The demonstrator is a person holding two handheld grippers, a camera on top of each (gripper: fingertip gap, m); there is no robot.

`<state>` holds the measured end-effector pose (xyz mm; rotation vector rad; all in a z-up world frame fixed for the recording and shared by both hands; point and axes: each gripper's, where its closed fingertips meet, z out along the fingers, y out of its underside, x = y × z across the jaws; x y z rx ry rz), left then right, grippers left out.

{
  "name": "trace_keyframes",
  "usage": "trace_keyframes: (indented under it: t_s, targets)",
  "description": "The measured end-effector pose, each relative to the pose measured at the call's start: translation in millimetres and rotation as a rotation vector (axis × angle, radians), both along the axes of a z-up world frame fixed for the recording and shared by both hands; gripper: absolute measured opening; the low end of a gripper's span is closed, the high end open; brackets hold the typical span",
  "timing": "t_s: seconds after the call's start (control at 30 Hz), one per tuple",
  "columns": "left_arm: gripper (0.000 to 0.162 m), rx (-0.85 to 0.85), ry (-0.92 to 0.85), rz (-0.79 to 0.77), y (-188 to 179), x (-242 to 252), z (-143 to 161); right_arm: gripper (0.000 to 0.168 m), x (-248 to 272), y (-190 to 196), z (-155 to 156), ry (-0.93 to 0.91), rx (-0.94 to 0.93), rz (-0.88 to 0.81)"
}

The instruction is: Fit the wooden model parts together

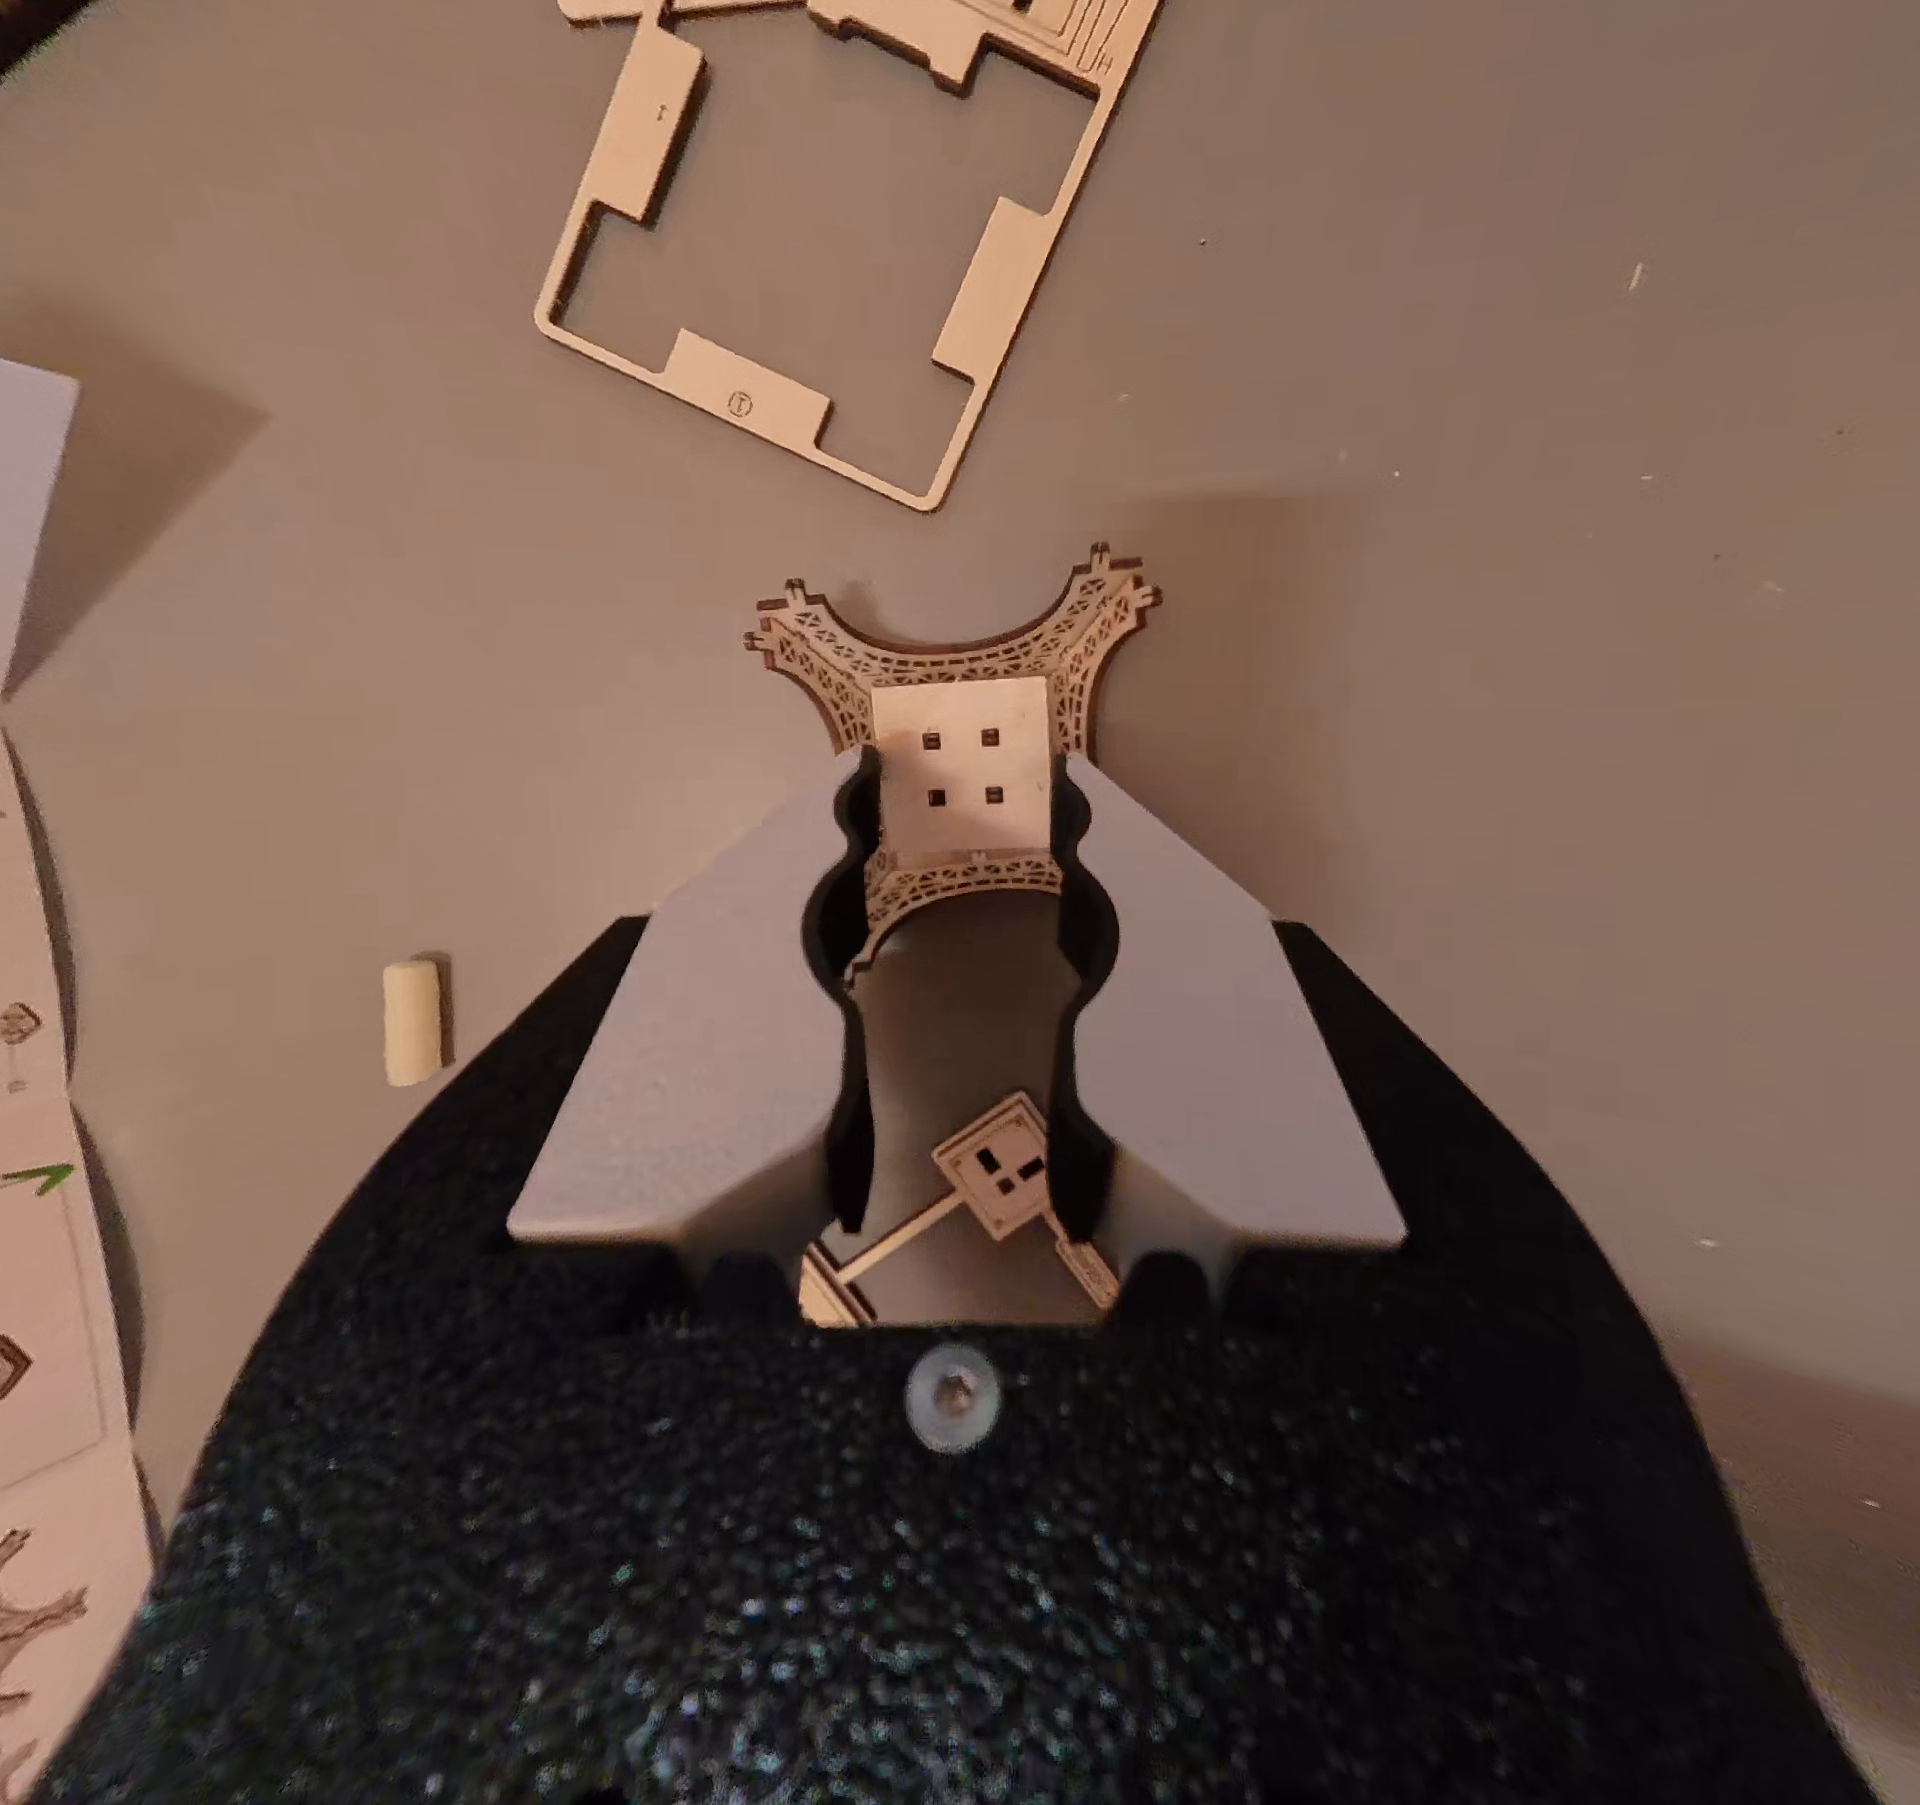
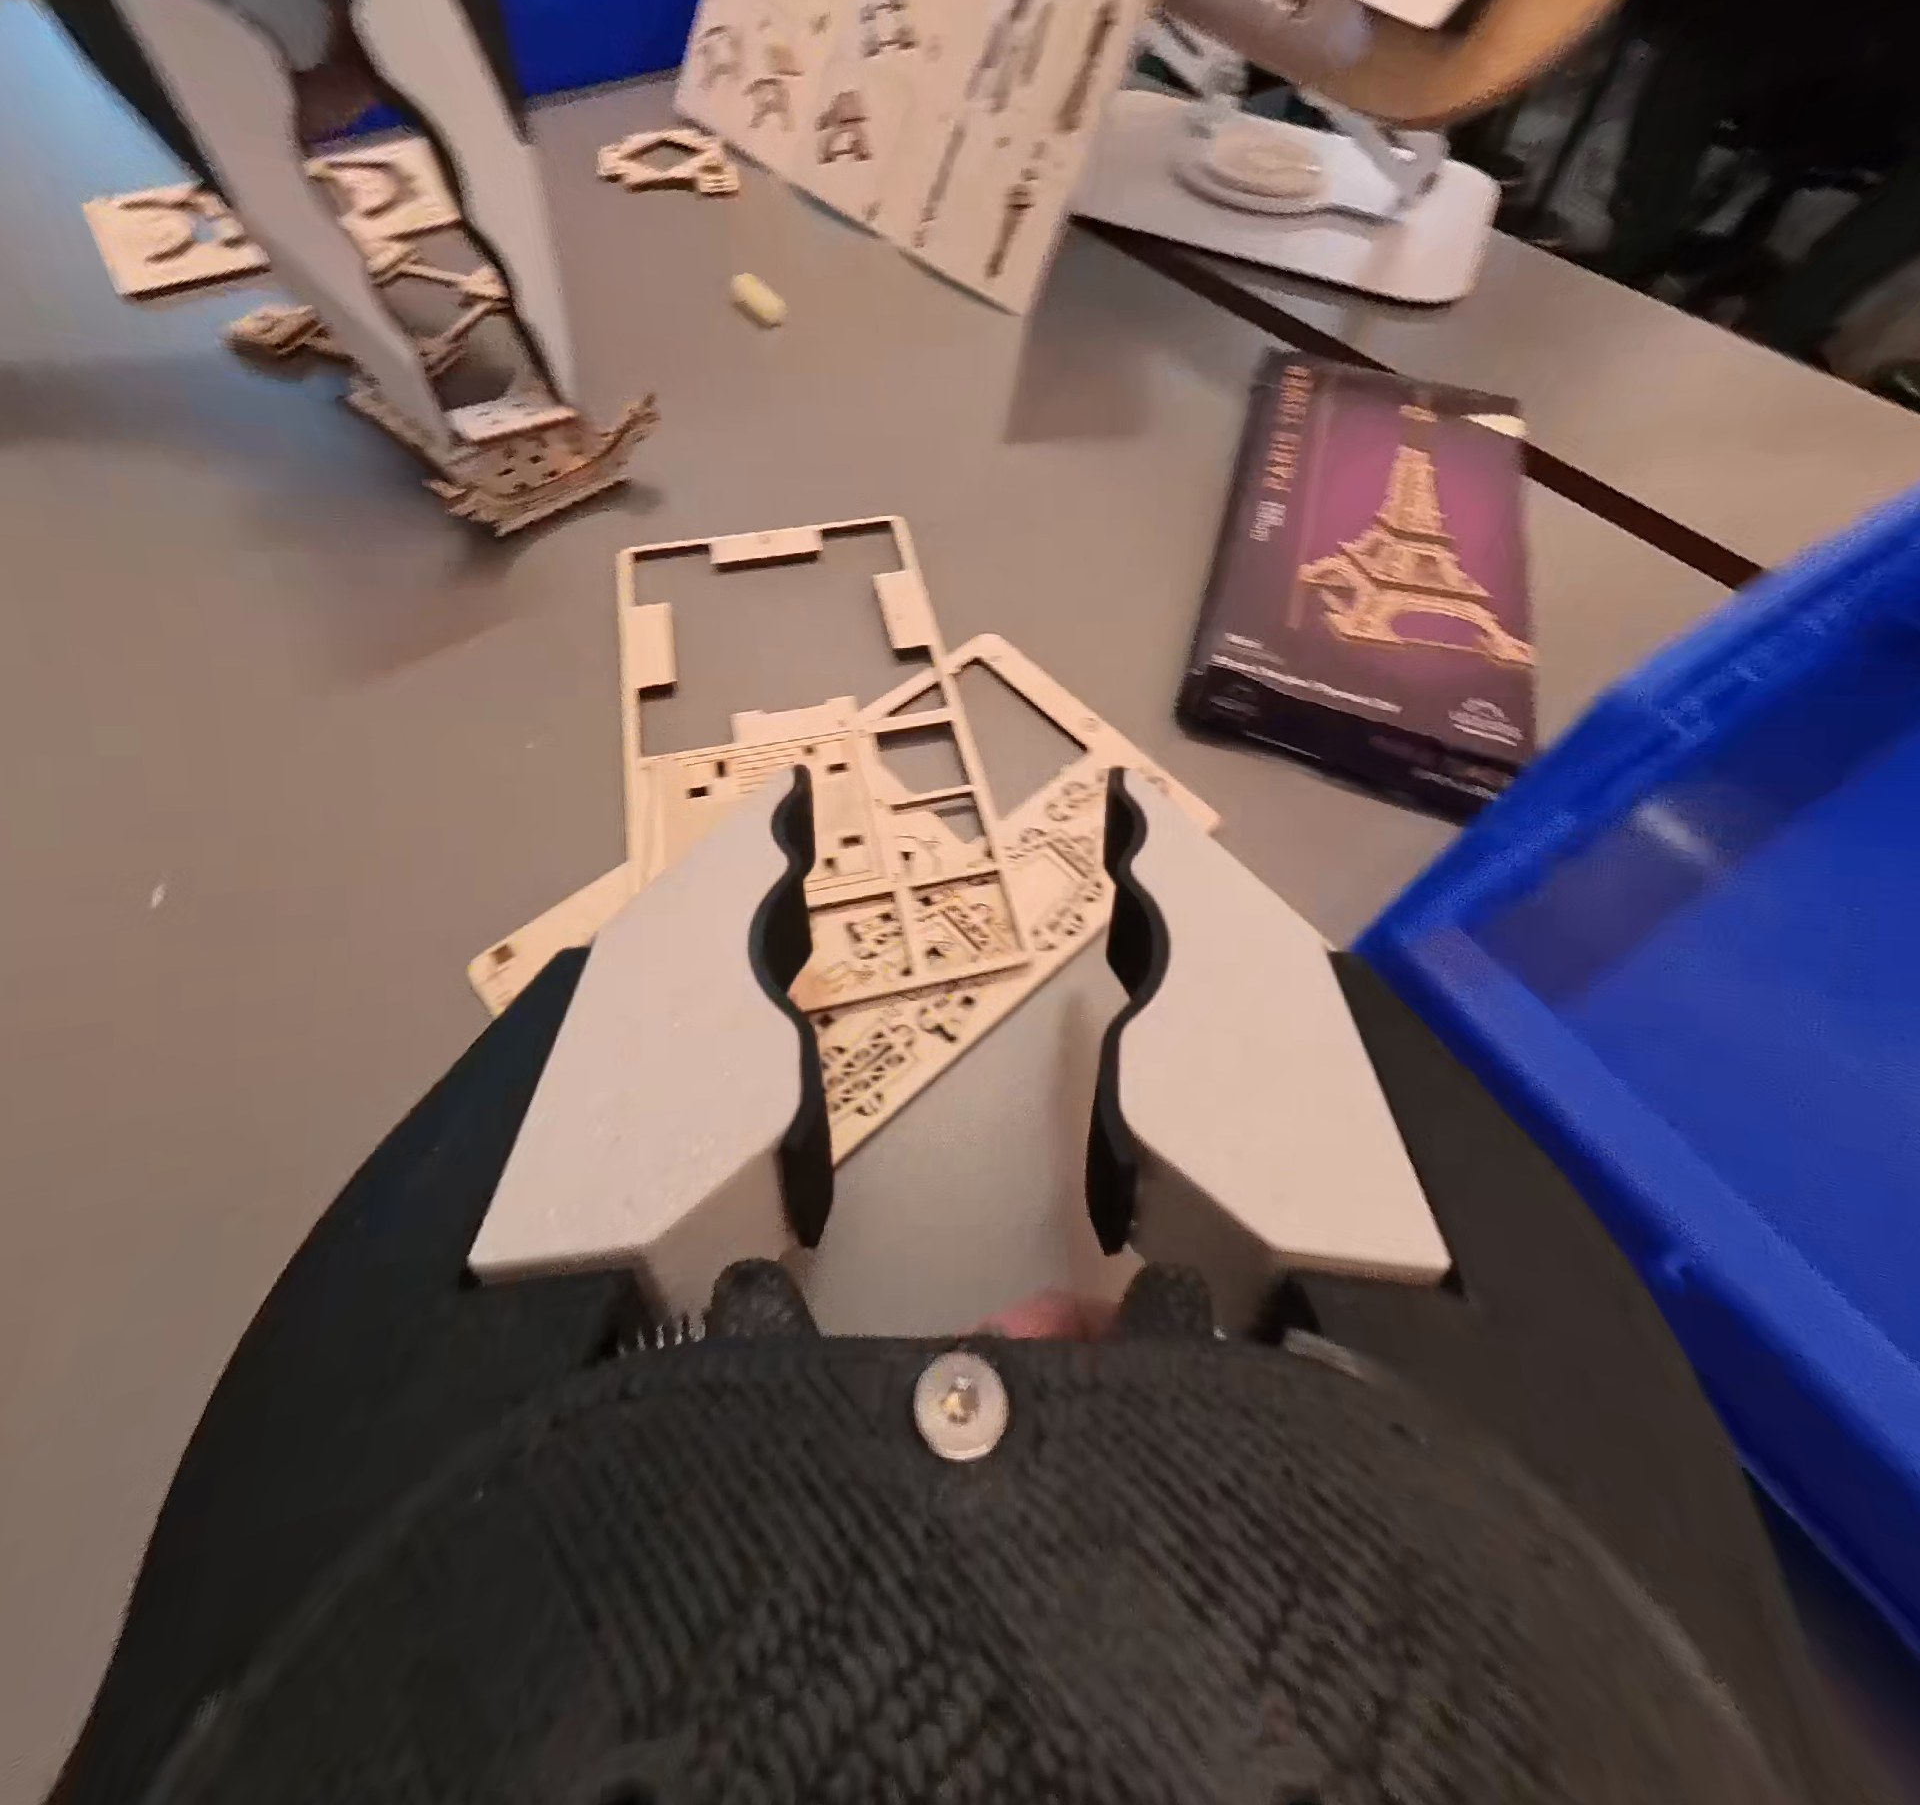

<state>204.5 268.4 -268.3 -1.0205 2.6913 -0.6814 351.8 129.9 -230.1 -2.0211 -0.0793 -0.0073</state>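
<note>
the left gripper [image 1: 961, 768] pinched the partly built tower base [image 1: 961, 768]; the right gripper [image 2: 956, 789] hung spread and empty over the sheets [image 2: 769, 633], so most fitting remained.

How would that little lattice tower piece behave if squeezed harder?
Probably fragile: the tower base is thin cut-out wood with slim lattice legs that might snap. It looks light. The left gripper fingers hold its flat sides, so it should not slip easily.

Blue bin [image 2: 1662, 924] cut off by right edge; far background blurred.
</note>
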Motion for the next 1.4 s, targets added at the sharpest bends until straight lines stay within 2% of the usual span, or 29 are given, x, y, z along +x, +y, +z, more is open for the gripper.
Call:
trace_keyframes:
  t_s: [0.27,0.37,0.5,0.73,1.0,1.2,1.4]
  targets:
    - [0.030,-0.009,-0.037,-0.041,0.8,-1.4,-7.9,0.055,39.7,-12.9,-8.9,0.111,-0.032,-0.208]
    - [0.030,-0.031,-0.041,-0.031,-0.1,-1.9,-8.1,0.044,49.3,-17.7,-5.2,0.187,0.001,-0.253]
    - [0.030,-0.015,-0.019,-0.031,1.5,-2.7,-9.0,0.047,46.9,-15.5,-1.9,0.274,0.039,-0.241]
    - [0.030,-0.003,0.016,-0.041,0.3,-2.3,-10.5,0.054,42.8,-12.5,-10.0,0.228,0.000,-0.225]
    - [0.030,-0.074,0.049,0.005,0.8,-1.7,-10.3,0.053,43.4,-12.5,-13.5,0.219,-0.017,-0.235]
    - [0.030,0.043,0.083,0.038,2.5,-0.7,-11.3,0.054,42.7,-12.1,-15.9,0.207,-0.030,-0.235]
    - [0.030,0.142,0.136,0.155,4.3,0.6,-11.9,0.054,42.7,-11.4,-15.6,0.212,-0.023,-0.236]
